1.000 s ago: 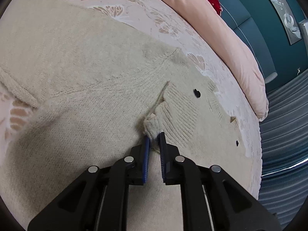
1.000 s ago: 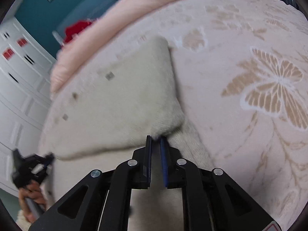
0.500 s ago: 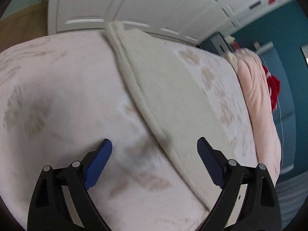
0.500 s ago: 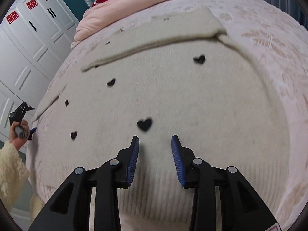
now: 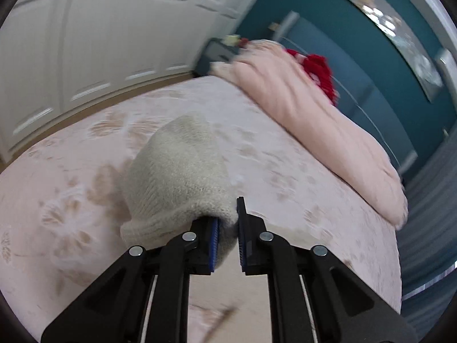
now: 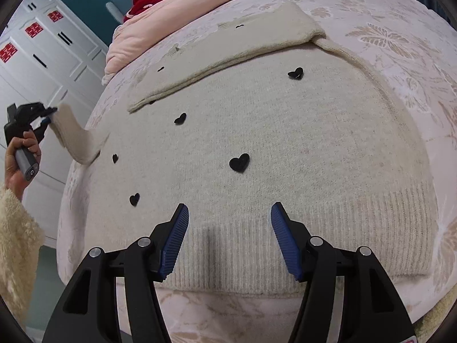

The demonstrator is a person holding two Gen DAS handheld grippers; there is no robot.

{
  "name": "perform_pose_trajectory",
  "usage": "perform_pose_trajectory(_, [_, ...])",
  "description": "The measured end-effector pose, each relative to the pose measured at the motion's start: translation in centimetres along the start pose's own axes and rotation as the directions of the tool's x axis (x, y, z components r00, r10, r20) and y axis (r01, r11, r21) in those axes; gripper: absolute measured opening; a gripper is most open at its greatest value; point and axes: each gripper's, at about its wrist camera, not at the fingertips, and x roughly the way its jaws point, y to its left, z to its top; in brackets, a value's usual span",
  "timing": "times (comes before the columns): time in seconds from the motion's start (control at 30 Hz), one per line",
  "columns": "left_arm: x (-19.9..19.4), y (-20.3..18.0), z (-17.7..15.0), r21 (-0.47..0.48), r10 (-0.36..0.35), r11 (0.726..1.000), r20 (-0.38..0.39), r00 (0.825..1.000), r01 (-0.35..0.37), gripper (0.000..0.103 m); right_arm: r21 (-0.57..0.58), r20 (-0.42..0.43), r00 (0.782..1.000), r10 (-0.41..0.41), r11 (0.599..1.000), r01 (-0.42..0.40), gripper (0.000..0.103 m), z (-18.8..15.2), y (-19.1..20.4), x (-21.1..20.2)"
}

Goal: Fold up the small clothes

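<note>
A cream knitted sweater [image 6: 257, 131] with black heart patches lies flat on the bed, one sleeve [image 6: 228, 48] folded across its top. My right gripper [image 6: 230, 208] hovers over the ribbed hem [image 6: 314, 228]; its jaws are opening and nothing is pinched between them. My left gripper [image 5: 228, 223] is shut on the cuff of the other sleeve [image 5: 177, 177] and holds it lifted off the bedspread. In the right wrist view the left gripper [image 6: 47, 114] shows at the far left, held by a hand [image 6: 20, 157], with the sleeve [image 6: 74, 137] hanging from it.
The pale pink floral bedspread [image 6: 400, 43] covers the bed. A folded pink duvet [image 5: 314, 120] and a red item [image 5: 320, 68] lie at the head end. White wardrobe doors [image 6: 42, 43] stand past the bed's left edge, and a teal wall [image 5: 357, 43] is behind.
My left gripper let go near the middle, opened, swung to the other sleeve, shut on its cuff and lifted it. My right gripper released the folded sleeve, moved back over the hem and opened wider.
</note>
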Motion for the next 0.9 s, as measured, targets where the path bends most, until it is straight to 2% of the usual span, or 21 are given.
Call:
perform_pose_trajectory(0.07, [0.2, -6.6, -3.9, 0.097, -0.093, 0.990, -0.091, 0.991, 0.102, 0.015, 0.016, 0.018, 1.000, 0.000, 1.000, 0.000, 0.059, 0.3, -0.4, -0.4])
perform_pose_trajectory(0.13, [1.6, -11.5, -9.1, 0.150, -0.145, 0.972, -0.210, 0.967, 0.178, 0.028, 0.034, 0.034, 0.999, 0.005, 0.999, -0.006, 0.060, 0.6, -1.0, -0.8])
perform_pose_trajectory(0.17, [2.4, -13.2, -12.0, 0.182, -0.140, 0.965, -0.253, 0.957, 0.189, 0.047, 0.042, 0.039, 0.999, 0.003, 0.999, -0.005, 0.060, 0.9, -1.3, -1.1])
perform_pose_trajectory(0.2, [2.9, -14.3, -14.9, 0.207, -0.131, 0.959, -0.286, 0.949, 0.194, 0.060, 0.050, 0.044, 0.999, 0.004, 0.999, -0.006, 0.061, 1.2, -1.7, -1.3])
perform_pose_trajectory(0.27, [3.4, -14.7, -19.8, 0.202, -0.136, 0.956, -0.339, 0.931, 0.213, 0.061, 0.062, 0.057, 0.998, 0.009, 0.998, -0.013, 0.064, 2.0, -2.5, -1.7])
perform_pose_trajectory(0.33, [3.5, -13.1, -22.6, 0.122, -0.162, 0.967, -0.380, 0.911, 0.223, 0.064, 0.054, 0.077, 0.997, 0.011, 0.998, -0.016, 0.065, 3.3, -3.0, -1.9])
perform_pose_trajectory(0.37, [3.3, -11.8, -23.3, 0.063, -0.177, 0.974, -0.381, 0.908, 0.217, 0.066, 0.045, 0.084, 0.996, 0.012, 0.999, -0.016, 0.066, 4.1, -3.0, -1.6])
perform_pose_trajectory(0.43, [2.8, -9.4, -23.5, -0.028, -0.184, 0.982, -0.359, 0.915, 0.187, 0.069, 0.021, 0.081, 0.996, 0.038, 0.999, -0.039, 0.066, 6.6, -2.8, -0.4])
perform_pose_trajectory(0.5, [2.9, -7.1, -22.1, -0.081, -0.157, 0.987, -0.325, 0.933, 0.138, 0.069, 0.012, 0.089, 0.994, 0.061, 0.998, -0.062, 0.067, 9.4, -2.1, 1.3])
perform_pose_trajectory(0.6, [3.5, -3.9, -17.8, -0.159, -0.103, 0.985, -0.258, 0.961, 0.063, 0.069, 0.011, 0.120, 0.990, 0.071, 0.997, -0.073, 0.067, 14.0, -0.5, 4.3])
perform_pose_trajectory(0.67, [4.0, -2.1, -14.8, -0.218, -0.086, 0.975, -0.208, 0.974, 0.039, 0.069, 0.010, 0.135, 0.989, 0.056, 0.998, -0.058, 0.070, 16.7, 0.8, 6.5])
perform_pose_trajectory(0.73, [4.9, 0.0, -12.9, -0.292, -0.049, 0.956, -0.193, 0.980, -0.010, 0.069, 0.026, 0.112, 0.992, 0.054, 0.998, -0.057, 0.071, 19.0, 1.7, 9.1])
perform_pose_trajectory(0.83, [6.5, 3.1, -11.8, -0.405, -0.058, 0.914, -0.218, 0.974, -0.037, 0.069, 0.090, 0.075, 0.996, 0.043, 0.995, -0.050, 0.070, 20.6, 2.3, 12.5])
perform_pose_trajectory(0.87, [7.1, 3.7, -11.9, -0.429, -0.060, 0.902, -0.234, 0.970, -0.048, 0.067, 0.091, 0.080, 0.996, 0.040, 0.995, -0.047, 0.067, 20.7, 2.8, 13.1])
perform_pose_trajectory(0.9, [7.4, 4.4, -12.1, -0.447, -0.066, 0.893, -0.251, 0.966, -0.055, 0.061, 0.073, 0.088, 0.995, 0.039, 0.996, -0.046, 0.042, 20.7, 3.4, 13.3])
